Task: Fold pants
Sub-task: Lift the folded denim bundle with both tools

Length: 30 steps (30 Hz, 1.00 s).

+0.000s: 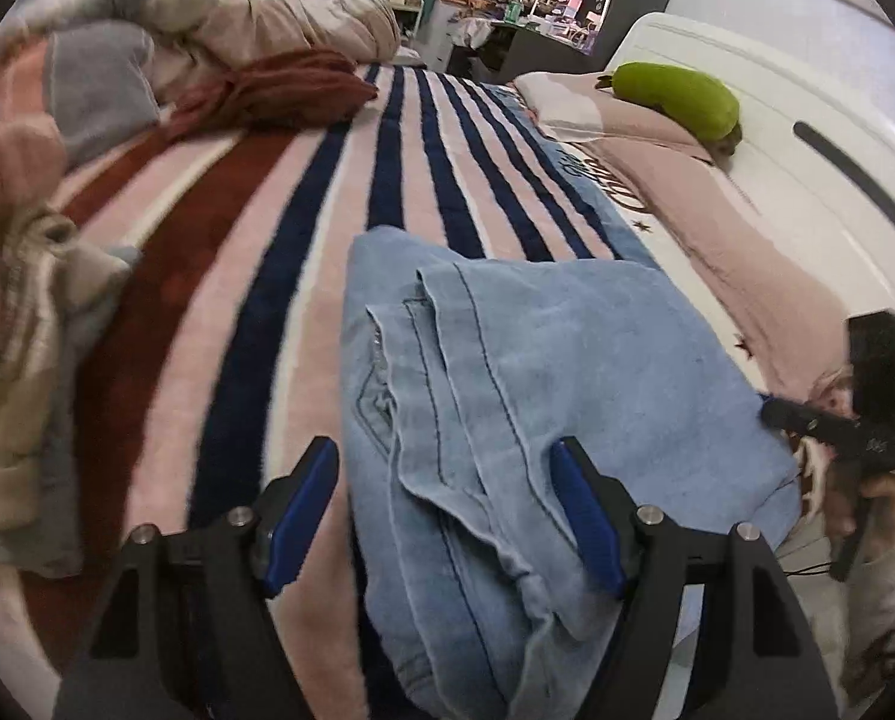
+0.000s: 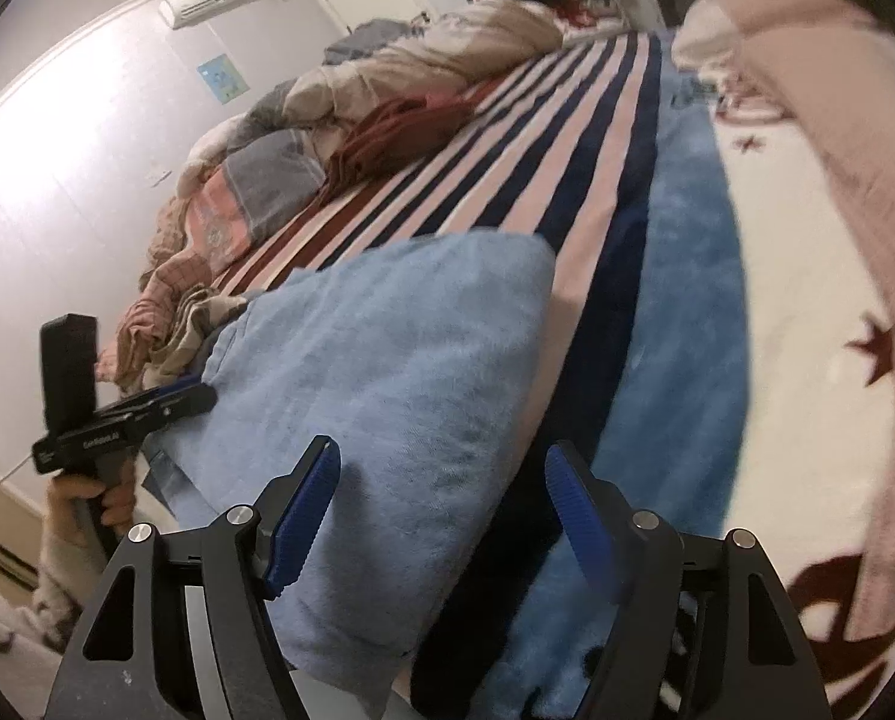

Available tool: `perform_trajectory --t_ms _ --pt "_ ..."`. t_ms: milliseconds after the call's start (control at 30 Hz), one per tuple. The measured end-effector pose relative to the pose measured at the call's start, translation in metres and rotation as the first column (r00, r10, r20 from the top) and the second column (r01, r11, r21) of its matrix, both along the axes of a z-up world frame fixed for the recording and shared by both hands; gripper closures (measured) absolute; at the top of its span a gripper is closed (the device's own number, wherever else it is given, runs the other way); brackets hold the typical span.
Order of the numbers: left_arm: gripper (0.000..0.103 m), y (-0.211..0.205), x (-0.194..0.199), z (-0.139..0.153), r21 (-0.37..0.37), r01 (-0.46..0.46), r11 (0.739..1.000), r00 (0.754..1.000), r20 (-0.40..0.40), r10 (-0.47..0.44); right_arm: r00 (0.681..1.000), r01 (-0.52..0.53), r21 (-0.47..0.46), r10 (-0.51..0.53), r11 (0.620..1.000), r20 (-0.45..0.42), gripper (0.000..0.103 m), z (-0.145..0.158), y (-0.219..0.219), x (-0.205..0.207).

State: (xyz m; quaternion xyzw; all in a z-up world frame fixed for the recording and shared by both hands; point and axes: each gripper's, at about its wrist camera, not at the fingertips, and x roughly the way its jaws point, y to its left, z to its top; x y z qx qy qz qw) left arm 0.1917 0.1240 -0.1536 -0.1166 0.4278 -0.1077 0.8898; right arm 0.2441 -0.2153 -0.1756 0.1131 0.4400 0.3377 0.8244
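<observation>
Your left gripper (image 1: 447,510) and right gripper (image 2: 441,510) both stand apart over the folded light-blue denim pants (image 1: 537,372). Neither one clamps the cloth. Pants lie on the pink, navy and maroon striped blanket (image 1: 303,228).

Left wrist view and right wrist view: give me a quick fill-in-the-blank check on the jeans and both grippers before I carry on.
1. The folded jeans are light ____ denim.
2. They lie on a ____ blanket patterned in pink, navy and maroon.
3. The left gripper has its jaws ____, with the jeans between them but not pinched.
4. The green plush toy rests on a pillow by the ____ headboard.

Missing words: blue; striped; open; white
</observation>
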Motion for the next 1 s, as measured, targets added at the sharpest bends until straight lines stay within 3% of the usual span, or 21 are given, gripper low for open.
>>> perform_trajectory --t_ms 100,267,333,400,633,833,900,1000 --pt "0.042 -0.002 0.006 -0.010 -0.068 0.015 0.998 1.000 -0.023 -0.017 0.998 -0.027 0.057 0.030 0.998 -0.058 0.036 -0.013 0.000 0.007" --pt "0.049 -0.003 0.012 -0.018 -0.104 0.015 0.994 0.999 -0.030 -0.018 0.990 -0.055 0.139 0.072 0.989 -0.118 0.044 -0.029 0.004 0.014" --pt "0.056 -0.003 0.011 -0.018 -0.108 0.021 0.994 0.999 -0.025 -0.024 0.989 -0.065 0.140 0.082 0.988 -0.122 0.050 -0.031 0.007 0.015" --pt "0.072 -0.006 0.009 -0.014 -0.105 0.027 0.994 1.000 -0.006 -0.028 0.991 -0.078 0.125 0.091 0.989 -0.103 0.058 -0.027 0.010 0.013" --pt "0.091 -0.006 0.003 0.007 -0.082 0.025 0.996 0.997 0.077 -0.018 0.996 -0.074 0.067 0.077 0.995 -0.042 0.076 -0.010 0.018 0.005" --pt "0.088 0.003 0.006 0.005 -0.102 0.035 0.994 0.998 0.059 -0.029 0.998 -0.064 0.023 0.064 0.998 -0.010 0.080 0.007 0.026 0.000" --pt "0.071 0.009 0.008 -0.004 -0.145 0.029 0.989 0.999 0.019 -0.026 0.997 -0.067 -0.015 0.067 0.998 -0.025 0.080 0.007 0.030 0.000" --pt "0.065 0.014 0.009 -0.017 -0.194 0.036 0.980 0.999 -0.024 -0.041 0.997 -0.055 -0.036 0.053 0.998 -0.050 0.077 0.003 0.030 0.002"
